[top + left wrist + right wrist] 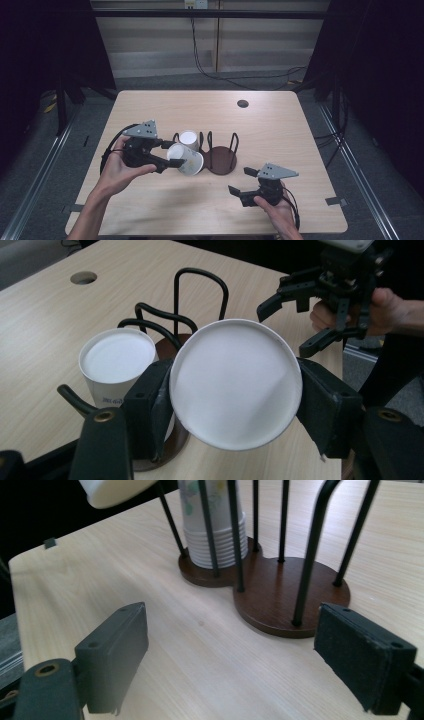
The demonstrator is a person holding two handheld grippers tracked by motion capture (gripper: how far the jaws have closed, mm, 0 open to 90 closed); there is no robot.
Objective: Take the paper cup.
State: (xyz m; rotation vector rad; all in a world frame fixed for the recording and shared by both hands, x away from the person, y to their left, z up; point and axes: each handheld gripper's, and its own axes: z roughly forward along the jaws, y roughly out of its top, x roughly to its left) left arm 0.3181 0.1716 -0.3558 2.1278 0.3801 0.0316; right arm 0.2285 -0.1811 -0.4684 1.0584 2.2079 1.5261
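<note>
Between the left gripper's (235, 405) clamped pads sits a white cup (235, 382); right gripper (240, 665) gapes.

Landmark: cup rack (220, 159), dark round base with black wire hoops, near the middle of the table (280, 125).
Stack of cups (189, 138): upright in the rack's left bay.
Left gripper (175, 154): just left of the rack, jaws clamped on a white paper cup (186, 159).
Paper cup: tipped on its side, at the rack's left edge, in front of the stack.
Right gripper (241, 181): in front of the rack to its right, apart from it, jaws spread, nothing between them.
Hole (243, 103): in the tabletop, well behind the rack.
</note>
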